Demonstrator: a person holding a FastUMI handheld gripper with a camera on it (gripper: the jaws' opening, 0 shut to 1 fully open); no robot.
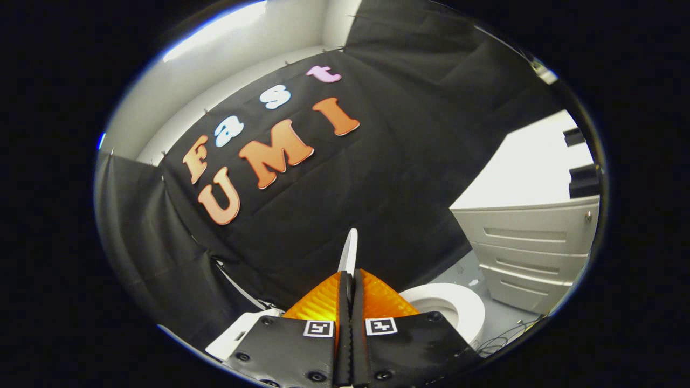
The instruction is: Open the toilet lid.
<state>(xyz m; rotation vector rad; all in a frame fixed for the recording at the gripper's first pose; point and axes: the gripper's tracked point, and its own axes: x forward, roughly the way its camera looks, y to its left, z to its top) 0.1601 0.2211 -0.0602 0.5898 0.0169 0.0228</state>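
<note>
My gripper (351, 277) has orange fingers (323, 302) on black mounts, and both press together on the white toilet lid (350, 250). I see the lid edge-on, as a thin white blade that rises from between the fingertips against the black cloth wall. It stands raised off the toilet. The white seat ring and bowl (450, 307) lie open below, to the right of the fingers. The lid's lower part is hidden behind the fingers.
A white tank-like part of the toilet (237, 334) shows beside the left finger mount. A white drawer cabinet (533, 253) stands to the right of the toilet on a grey floor. Thin cables (506, 338) lie on the floor by the bowl.
</note>
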